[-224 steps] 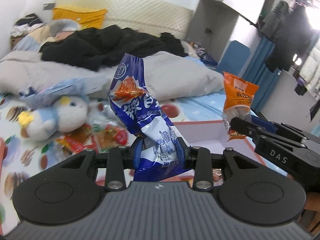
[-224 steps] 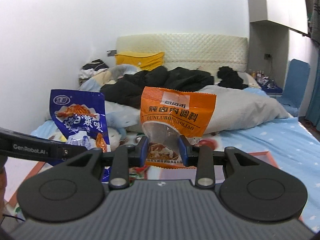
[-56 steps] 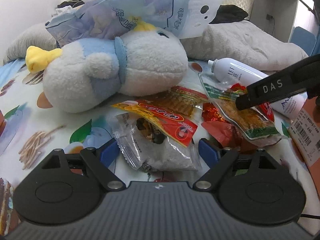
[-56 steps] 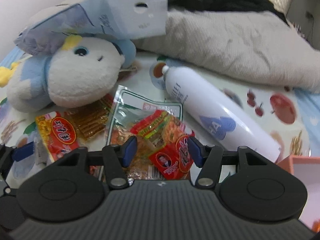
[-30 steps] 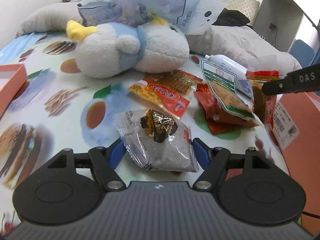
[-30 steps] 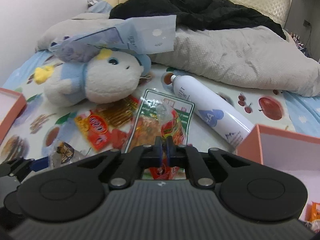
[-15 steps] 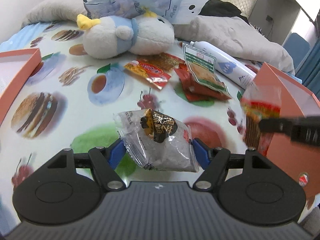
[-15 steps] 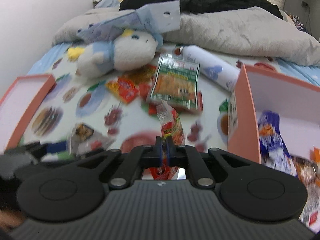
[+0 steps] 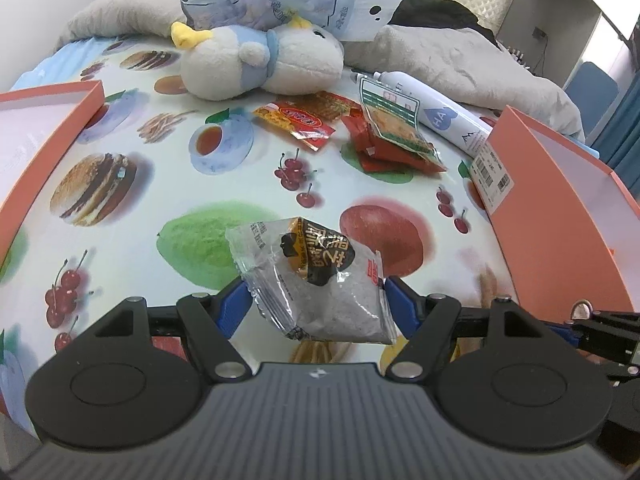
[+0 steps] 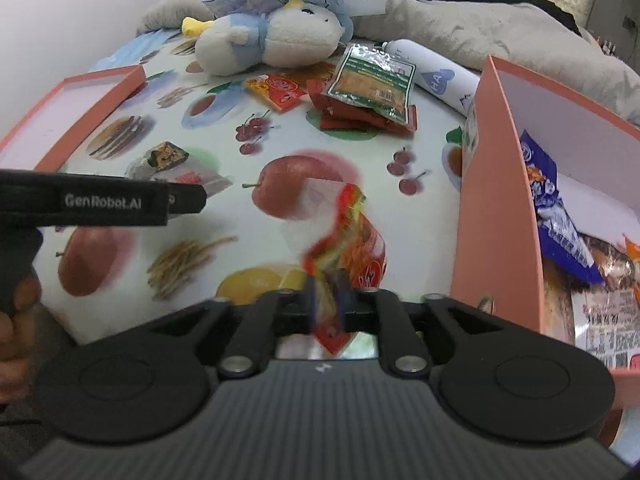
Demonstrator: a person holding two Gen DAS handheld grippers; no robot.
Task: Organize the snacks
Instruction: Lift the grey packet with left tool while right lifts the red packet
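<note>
My left gripper point(image 9: 316, 300) is shut on a grey see-through packet point(image 9: 316, 280) with a black and orange label, held above the printed sheet. In the right wrist view that gripper's finger point(image 10: 184, 196) and the grey packet point(image 10: 168, 160) show at the left. My right gripper point(image 10: 330, 296) hangs just left of the orange box point(image 10: 500, 200). Its jaws are opening, and a red snack packet point(image 10: 348, 248), blurred, sits loose between them. A blue packet point(image 10: 556, 208) and other snacks lie in the box. More packets point(image 9: 392, 136) lie in a pile on the sheet.
A plush toy point(image 9: 264, 60) and a white spray bottle point(image 9: 444, 116) lie behind the snack pile, with a grey blanket point(image 9: 460, 56) beyond. An orange box lid point(image 9: 48, 120) sits at the left. A hand point(image 10: 16, 320) shows at the lower left.
Both grippers have drawn back from the snack pile toward the near edge, the right one alongside the orange box. The right jaws have begun to part around the red packet. The left still grips the grey packet.
</note>
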